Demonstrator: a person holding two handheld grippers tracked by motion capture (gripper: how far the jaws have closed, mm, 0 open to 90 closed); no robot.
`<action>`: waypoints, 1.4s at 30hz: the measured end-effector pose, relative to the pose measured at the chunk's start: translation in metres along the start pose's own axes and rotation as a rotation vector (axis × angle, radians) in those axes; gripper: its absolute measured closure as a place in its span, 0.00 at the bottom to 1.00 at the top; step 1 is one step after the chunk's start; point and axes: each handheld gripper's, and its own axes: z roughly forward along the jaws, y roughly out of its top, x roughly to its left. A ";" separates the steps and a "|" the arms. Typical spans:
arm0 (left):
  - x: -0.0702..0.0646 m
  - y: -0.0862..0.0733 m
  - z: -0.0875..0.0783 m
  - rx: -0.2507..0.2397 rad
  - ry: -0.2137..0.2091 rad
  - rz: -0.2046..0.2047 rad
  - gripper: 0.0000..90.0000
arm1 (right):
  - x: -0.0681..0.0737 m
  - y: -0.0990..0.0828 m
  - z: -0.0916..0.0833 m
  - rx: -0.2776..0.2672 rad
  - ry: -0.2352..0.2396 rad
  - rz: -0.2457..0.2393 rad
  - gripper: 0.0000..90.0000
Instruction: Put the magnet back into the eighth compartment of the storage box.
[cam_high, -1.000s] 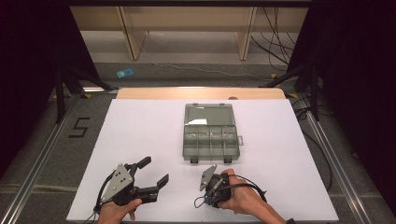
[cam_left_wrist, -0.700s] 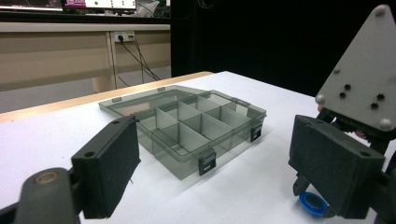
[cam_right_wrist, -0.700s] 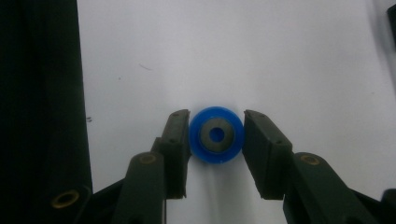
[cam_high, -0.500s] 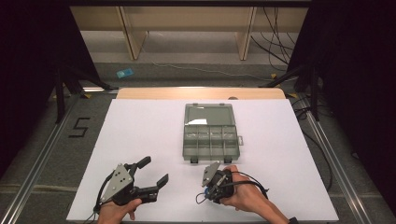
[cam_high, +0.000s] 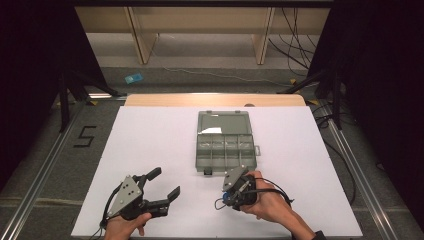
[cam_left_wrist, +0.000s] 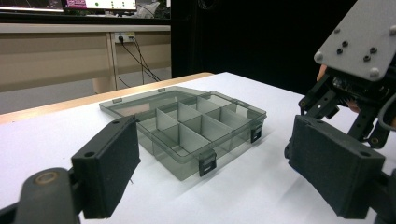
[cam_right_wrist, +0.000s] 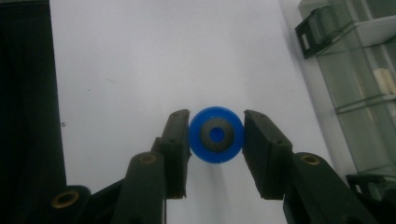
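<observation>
1. Blue plastic makes up the round wheel-like part with a dark grey ring and a blue centre (cam_right_wrist: 216, 135), which sits squarely between the two black jaws of the right gripper (cam_right_wrist: 216, 140); both pads press on its sides, so the right gripper is clamped on it.
2. Seen from the high view, the right gripper (cam_high: 235, 189) is near the front edge of the white table (cam_high: 150, 135), just in front of the near edge of the box, with a hand (cam_high: 267, 202) wrapped around its body and a black cable looping beside it.
3. Beneath the blue part in the right gripper view lies bare white tabletop; whether the part touches the surface or hangs just above it cannot be told.
4. Translucent grey-green plastic forms the compartment box (cam_high: 223, 142), which lies in the middle of the table with its lid folded open flat on the far side and black latches on its near edge.
5. Farther left, the left gripper (cam_high: 162, 186) is held just above the table, well apart from the box, and its jaws stand wide open with nothing between them.
6. Along the left gripper view, the box (cam_left_wrist: 187, 128) shows its dividers, and the right gripper (cam_left_wrist: 355, 70) shows at the right edge, beside the box's near corner.
</observation>
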 end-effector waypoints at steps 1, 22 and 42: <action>0.000 0.000 0.000 0.000 0.000 0.001 0.18 | -0.001 0.000 -0.002 -0.007 -0.012 0.003 0.70; 0.000 0.000 0.000 0.001 -0.001 0.003 0.18 | -0.023 -0.009 -0.030 -0.092 -0.110 0.057 0.70; 0.000 0.000 0.000 0.001 -0.001 0.000 0.18 | -0.034 -0.016 -0.042 -0.147 -0.171 0.093 0.70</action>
